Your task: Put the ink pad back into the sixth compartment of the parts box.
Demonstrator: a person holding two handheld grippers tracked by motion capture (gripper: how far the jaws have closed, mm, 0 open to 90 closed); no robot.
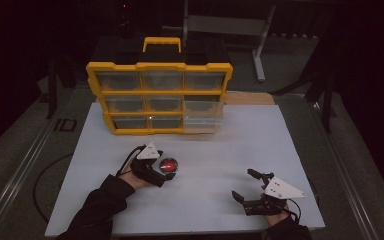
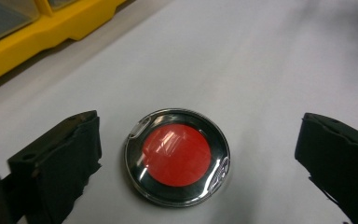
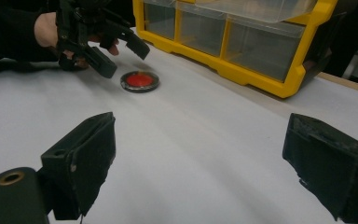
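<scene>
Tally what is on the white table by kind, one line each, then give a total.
Yellow drawer organizer: 1
Round red compact with a clear lid: 1
Handheld grippers: 2, the left gripper open around the compact, the right gripper open over bare table
Total: 4

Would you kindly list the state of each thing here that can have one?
Left gripper: open, jaws either side of the compact, not touching it.
Right gripper: open, holding nothing.
Round red compact: lid closed, flat on the white table.
Yellow drawer organizer: upright; whether all drawers are shut is unclear.
</scene>
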